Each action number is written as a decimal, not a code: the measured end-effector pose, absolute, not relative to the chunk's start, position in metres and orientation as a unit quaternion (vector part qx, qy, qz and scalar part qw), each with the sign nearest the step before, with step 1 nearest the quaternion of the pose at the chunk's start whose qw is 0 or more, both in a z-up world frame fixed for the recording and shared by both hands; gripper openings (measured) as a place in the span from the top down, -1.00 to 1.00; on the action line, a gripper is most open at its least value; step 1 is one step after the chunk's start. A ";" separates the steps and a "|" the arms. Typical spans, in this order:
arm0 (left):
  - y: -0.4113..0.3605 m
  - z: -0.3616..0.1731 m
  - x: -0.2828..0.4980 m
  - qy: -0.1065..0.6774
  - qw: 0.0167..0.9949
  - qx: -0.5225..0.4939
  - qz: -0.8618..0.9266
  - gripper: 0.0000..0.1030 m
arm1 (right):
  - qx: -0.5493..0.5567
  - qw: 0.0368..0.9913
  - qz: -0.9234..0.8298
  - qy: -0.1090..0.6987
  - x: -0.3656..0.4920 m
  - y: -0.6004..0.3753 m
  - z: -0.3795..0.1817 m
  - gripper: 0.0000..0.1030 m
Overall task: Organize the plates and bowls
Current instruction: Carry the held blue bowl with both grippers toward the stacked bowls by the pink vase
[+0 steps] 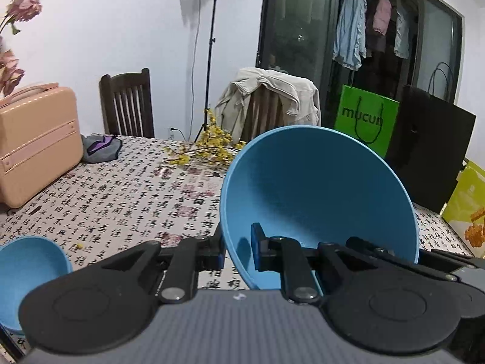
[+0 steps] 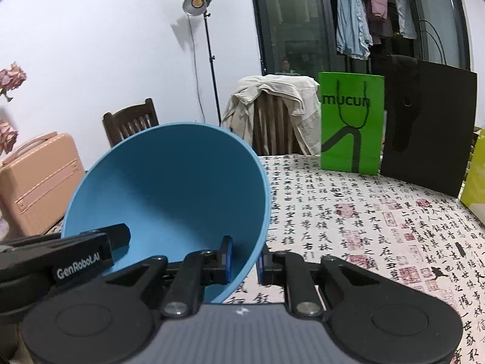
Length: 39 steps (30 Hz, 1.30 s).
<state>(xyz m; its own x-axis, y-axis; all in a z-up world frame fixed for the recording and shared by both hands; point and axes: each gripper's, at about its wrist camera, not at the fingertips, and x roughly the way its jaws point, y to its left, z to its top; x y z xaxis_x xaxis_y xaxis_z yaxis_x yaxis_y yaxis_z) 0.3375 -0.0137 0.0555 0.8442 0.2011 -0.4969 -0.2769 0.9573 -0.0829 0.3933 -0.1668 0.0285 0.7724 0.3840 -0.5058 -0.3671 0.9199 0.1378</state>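
A large blue bowl (image 1: 318,194) hangs tilted above the table, its opening turned toward the cameras. My left gripper (image 1: 238,250) is shut on its left rim, one pad inside the bowl and one outside. My right gripper (image 2: 245,259) is shut on the right rim of the same blue bowl (image 2: 169,188). In the right wrist view a black finger of the left gripper (image 2: 91,247) reaches into the bowl from the left. A second, smaller blue bowl (image 1: 27,270) sits on the table at the lower left of the left wrist view.
The table carries a calligraphy-print cloth (image 2: 363,221). A pink case (image 1: 36,139) stands at the left, with a grey cloth (image 1: 101,148) and yellow flowers (image 1: 209,145) behind. A green bag (image 2: 351,124), a black bag (image 2: 430,127) and a yellow box (image 1: 466,209) line the far right. Chairs stand beyond the table.
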 end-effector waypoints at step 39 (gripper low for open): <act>0.099 0.060 0.267 0.222 0.947 -0.131 0.190 0.68 | -0.019 0.925 0.268 0.267 0.341 -0.049 0.038 0.69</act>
<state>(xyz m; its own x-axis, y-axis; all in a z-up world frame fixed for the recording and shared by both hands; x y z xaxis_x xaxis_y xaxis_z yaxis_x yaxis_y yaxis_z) 0.2674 0.0989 0.0598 0.8296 0.3012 -0.4702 -0.4178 0.8935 -0.1647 0.3411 -0.0493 0.0383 0.7138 0.4853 -0.5050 -0.5059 0.8559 0.1075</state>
